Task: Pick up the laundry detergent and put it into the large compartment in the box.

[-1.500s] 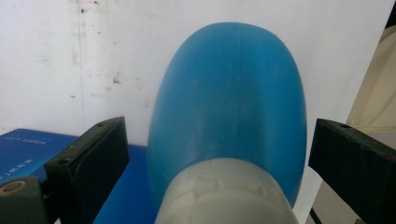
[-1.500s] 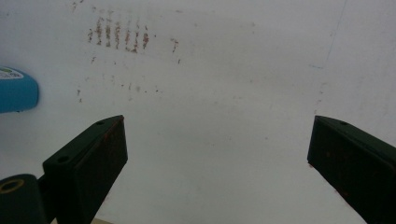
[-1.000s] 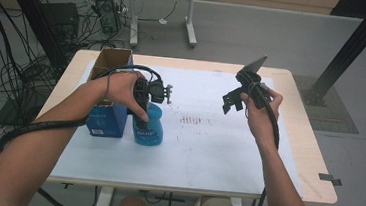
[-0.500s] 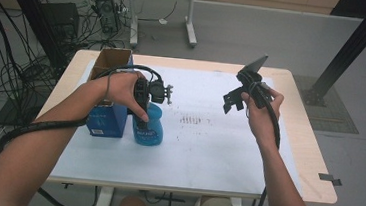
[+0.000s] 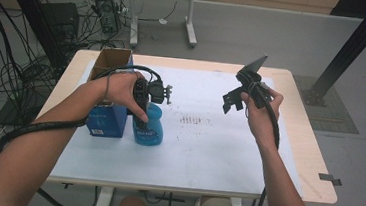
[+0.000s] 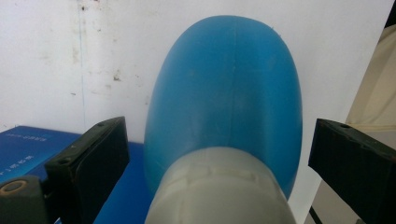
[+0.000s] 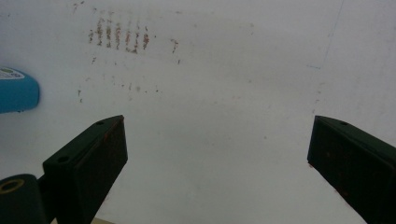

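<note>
Blue bottle (image 6: 224,98) between wide-open left gripper (image 6: 219,154) jaws, untouched

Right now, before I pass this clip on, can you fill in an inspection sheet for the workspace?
Surface: table with white sheet; reddish-brown smudge marks near its middle.
Job's things: blue bottle with grey cap, upright beside the blue box, which is open at its top.
Clutter: nothing seen.
Grippers: left gripper over the bottle, jaws open on either side of it, gaps visible in the left gripper view; right gripper held above bare sheet, open, empty.
Cables: black cable trails along the left forearm; another along the right arm; loose cables on the floor at left.
Surroundings: grey floor, second table's legs behind, black post at right.
</note>
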A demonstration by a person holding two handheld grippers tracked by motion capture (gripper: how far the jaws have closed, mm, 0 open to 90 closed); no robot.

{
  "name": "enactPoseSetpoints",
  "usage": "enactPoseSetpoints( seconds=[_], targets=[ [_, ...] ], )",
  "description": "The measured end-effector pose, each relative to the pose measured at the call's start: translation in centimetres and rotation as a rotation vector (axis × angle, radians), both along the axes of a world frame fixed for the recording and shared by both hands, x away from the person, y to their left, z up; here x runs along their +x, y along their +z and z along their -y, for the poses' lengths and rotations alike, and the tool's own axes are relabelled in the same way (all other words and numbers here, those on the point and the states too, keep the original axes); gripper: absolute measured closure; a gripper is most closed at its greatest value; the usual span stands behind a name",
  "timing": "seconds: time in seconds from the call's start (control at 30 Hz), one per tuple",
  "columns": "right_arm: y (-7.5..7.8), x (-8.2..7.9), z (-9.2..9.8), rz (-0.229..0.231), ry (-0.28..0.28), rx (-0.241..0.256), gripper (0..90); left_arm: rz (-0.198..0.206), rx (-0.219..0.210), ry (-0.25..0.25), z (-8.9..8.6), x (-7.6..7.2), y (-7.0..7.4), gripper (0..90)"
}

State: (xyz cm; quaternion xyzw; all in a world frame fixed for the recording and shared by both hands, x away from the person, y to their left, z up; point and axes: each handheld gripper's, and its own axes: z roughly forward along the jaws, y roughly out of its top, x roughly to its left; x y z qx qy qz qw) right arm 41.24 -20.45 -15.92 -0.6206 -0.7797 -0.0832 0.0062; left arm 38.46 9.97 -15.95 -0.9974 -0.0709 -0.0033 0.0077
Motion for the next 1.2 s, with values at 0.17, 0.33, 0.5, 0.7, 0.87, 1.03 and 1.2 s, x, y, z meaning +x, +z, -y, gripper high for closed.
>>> enactPoseSetpoints(
  seconds=[0.17,0.33,0.5,0.7,0.87,1.03,1.2],
  targets=[
    [0.04,0.0,-0.08,0.001,0.003,0.0,4.8,0.002,-0.003,0.001,-0.07,-0.04,-0.04,5.6],
    [-0.02,0.01,0.02,0.001,0.001,-0.002,4.8,0.004,-0.003,0.0,-0.01,-0.07,-0.13,5.6],
    [0.05,-0.01,0.16,0.002,0.0,0.001,4.8,0.005,-0.004,-0.002,0.05,-0.05,-0.09,5.7],
    [0.03,0.0,0.17,0.002,0.0,0.002,4.8,0.012,-0.005,-0.005,0.03,-0.13,-0.05,6.1],
    [-0.04,-0.02,0.16,0.002,-0.006,0.002,4.8,0.016,-0.005,-0.003,-0.1,-0.2,-0.13,7.2],
    [-0.1,-0.01,0.19,0.002,-0.002,0.002,4.8,0.02,-0.002,-0.004,-0.16,-0.25,-0.21,9.2],
    [-0.12,0.0,0.35,0.001,-0.003,0.002,4.8,0.026,-0.001,-0.01,-0.16,-0.31,-0.28,12.3]
  ],
)
